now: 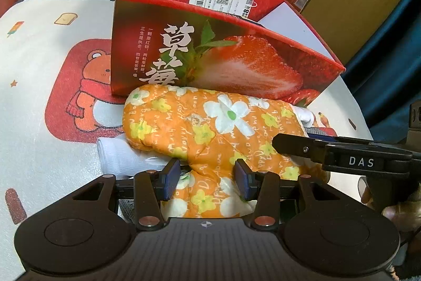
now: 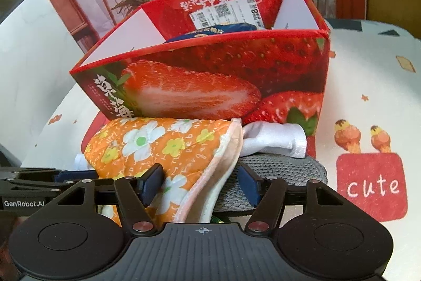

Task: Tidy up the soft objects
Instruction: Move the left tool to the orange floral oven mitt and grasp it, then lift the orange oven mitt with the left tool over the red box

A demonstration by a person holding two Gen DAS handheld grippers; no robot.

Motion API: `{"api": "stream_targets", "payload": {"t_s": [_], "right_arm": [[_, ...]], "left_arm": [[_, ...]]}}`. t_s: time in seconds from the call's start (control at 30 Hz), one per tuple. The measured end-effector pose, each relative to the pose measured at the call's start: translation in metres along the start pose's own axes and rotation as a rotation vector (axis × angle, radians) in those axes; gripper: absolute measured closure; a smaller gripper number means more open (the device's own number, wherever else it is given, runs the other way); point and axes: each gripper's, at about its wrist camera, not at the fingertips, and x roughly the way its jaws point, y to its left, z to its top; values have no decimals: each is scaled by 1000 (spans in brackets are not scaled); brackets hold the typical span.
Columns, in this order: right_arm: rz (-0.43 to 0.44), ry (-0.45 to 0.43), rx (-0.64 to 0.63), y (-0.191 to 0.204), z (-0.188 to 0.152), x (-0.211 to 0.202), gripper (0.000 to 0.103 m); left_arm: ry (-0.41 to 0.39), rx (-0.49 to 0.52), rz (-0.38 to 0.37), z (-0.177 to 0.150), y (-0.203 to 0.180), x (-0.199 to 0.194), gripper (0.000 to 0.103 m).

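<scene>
Lying right in front of the strawberry box [image 1: 210, 49] is one orange oven mitt [image 1: 210, 128], quilted, printed with white and yellow flowers and pale lettering, its cuff edged in pinkish trim. It sprawls across a small heap of other soft things: one white cloth [image 2: 273, 138] bunched at the cuff end, another white fold [image 1: 118, 157] peeking out under the fingertip end, and one grey knitted piece [image 2: 284, 173] flat underneath.

Left gripper [image 1: 208, 175] now: its jaws stand partly open with the mitt's thumb section between the blue pads, which look to be against the fabric, though a firm pinch I cannot confirm. Right gripper [image 2: 202, 186]: jaws wider apart, straddling the mitt's cuff edge, one pad on the orange fabric, the other over the grey knit, no squeeze visible.

One box only, red with big strawberry prints and a barcode label inside; a dark blue packet [image 2: 210, 33] shows over its rim. Everything sits on a table [image 1: 39, 96] under a white cloth with cartoon bears and ice lollies.
</scene>
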Motion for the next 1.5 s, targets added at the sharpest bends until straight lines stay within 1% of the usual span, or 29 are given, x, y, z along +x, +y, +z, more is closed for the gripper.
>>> {"api": "stream_targets", "payload": {"t_s": [0.07, 0.1, 0.17, 0.2, 0.3, 0.33, 0.37, 0.4, 0.47, 0.63, 0.73, 0.9, 1.03, 1.1, 1.27, 1.3, 1.37, 1.43, 1.5], "right_arm": [[6, 4, 8, 0, 0, 1, 43], [10, 5, 5, 0, 1, 0, 46], [14, -3, -13, 4, 1, -3, 55], [10, -11, -34, 7, 2, -4, 57], [-19, -41, -119, 20, 4, -11, 74], [-28, -53, -146, 25, 5, -13, 77], [-31, -63, -166, 27, 6, -15, 83], [-30, -75, -184, 30, 7, -17, 86], [-28, -84, -209, 32, 8, -21, 89], [-29, -82, -218, 29, 8, -20, 91], [-35, -81, -216, 27, 5, -19, 92], [-38, -79, -212, 25, 4, -16, 92], [-41, -77, -218, 25, 3, -14, 92], [-42, -76, -223, 25, 3, -13, 92], [-41, -70, -218, 23, 3, -12, 92], [-41, -68, -218, 23, 3, -11, 92], [-39, -68, -217, 23, 3, -12, 92], [-25, -72, -215, 23, 4, -13, 92], [-2, -82, -216, 24, 7, -17, 92]], "left_arm": [[2, 2, 1, 0, 0, 0, 56], [2, 2, 1, 0, 0, 0, 56], [3, 2, 1, 0, -1, 0, 56], [2, 1, 2, 0, -1, 0, 56], [5, 2, 2, 0, -1, 2, 56], [5, 2, 1, 0, -1, 2, 56], [6, 0, 0, 0, -1, 2, 56], [7, -2, -1, 0, -1, 2, 56], [8, -9, -5, -1, 0, 3, 56], [-1, -45, -24, 2, 8, -1, 55], [-37, -84, 10, 8, 17, -8, 54], [-62, -176, 50, 23, 38, -10, 54], [-58, -229, 61, 36, 50, 0, 54], [-46, -252, 53, 40, 55, 7, 54], [-16, -248, 52, 43, 54, 23, 55], [-20, -243, 54, 43, 52, 23, 56], [-35, -226, 58, 43, 50, 17, 64], [-52, -196, 61, 42, 48, 7, 76], [-65, -145, 59, 44, 43, -3, 82]]}}
